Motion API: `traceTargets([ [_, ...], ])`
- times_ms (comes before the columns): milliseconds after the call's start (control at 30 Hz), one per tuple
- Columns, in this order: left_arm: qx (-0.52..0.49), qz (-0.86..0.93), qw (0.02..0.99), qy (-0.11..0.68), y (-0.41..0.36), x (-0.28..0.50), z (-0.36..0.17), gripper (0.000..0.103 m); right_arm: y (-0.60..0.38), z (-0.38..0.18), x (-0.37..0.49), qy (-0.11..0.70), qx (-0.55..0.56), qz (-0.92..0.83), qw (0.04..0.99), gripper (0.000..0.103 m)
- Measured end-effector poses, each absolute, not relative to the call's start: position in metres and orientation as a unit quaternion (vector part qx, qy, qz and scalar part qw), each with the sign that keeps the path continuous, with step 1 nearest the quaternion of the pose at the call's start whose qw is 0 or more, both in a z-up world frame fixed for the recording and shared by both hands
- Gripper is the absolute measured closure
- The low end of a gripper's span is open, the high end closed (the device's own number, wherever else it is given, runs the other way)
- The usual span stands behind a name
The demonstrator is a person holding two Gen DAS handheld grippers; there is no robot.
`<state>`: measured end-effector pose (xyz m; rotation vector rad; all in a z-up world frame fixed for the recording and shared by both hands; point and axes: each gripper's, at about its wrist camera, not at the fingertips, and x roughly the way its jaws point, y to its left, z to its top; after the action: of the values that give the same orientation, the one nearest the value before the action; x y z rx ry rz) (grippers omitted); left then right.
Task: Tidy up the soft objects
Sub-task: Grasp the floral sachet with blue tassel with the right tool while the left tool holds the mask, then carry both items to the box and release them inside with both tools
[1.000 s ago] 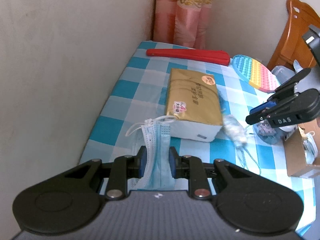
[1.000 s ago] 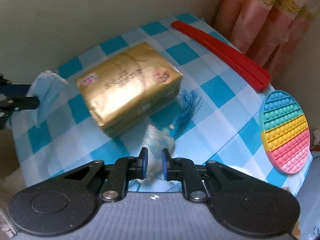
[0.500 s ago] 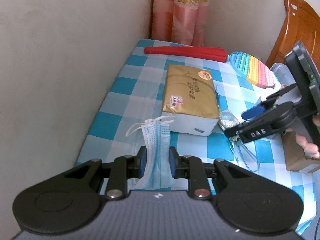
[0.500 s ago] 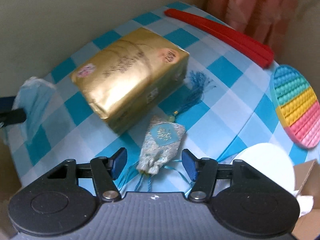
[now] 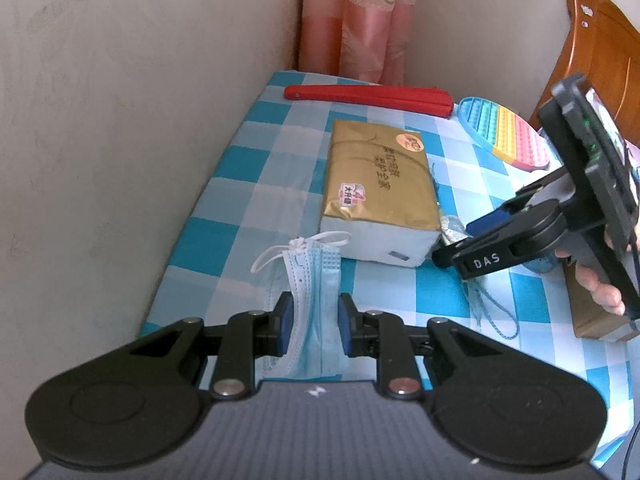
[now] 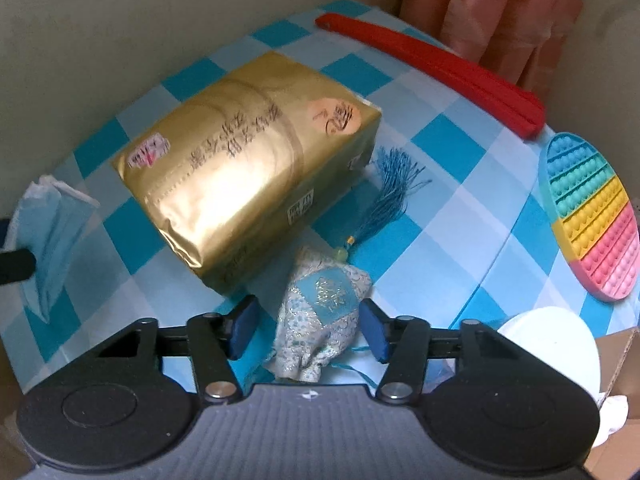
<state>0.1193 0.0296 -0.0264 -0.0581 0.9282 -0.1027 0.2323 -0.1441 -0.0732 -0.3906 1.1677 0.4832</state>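
The right gripper (image 5: 452,246), seen ahead and to the right of the left one, carries "DAS" in white capitals on its black finger; the gold tissue pack (image 5: 378,184), straight ahead of the left gripper, bears dark Chinese characters along its top, too small to read; its round orange seal and its red-and-white sticker also carry marks I cannot make out; nothing else is legible.
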Motion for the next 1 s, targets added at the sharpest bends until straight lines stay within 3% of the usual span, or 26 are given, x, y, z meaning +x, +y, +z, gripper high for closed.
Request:
traceTargets([
  [267,-0.027,-0.058,0.892,0.448,0.029,0.118,-0.025,0.081,-0.149,-0.068,0.226,0.541,-0.181,0.224,0.790,0.080],
  [700,0.016,-0.075,0.896,0.437,0.009,0.092,0.000,0.081,-0.185,0.006,0.158,0.502,-0.158,0.254,0.812,0.080],
  [1000,0.035,-0.110,0.899,0.422,-0.020,0.076,0.016,0.081,-0.260,0.065,0.134,0.473,-0.143,0.175,0.851,0.080],
])
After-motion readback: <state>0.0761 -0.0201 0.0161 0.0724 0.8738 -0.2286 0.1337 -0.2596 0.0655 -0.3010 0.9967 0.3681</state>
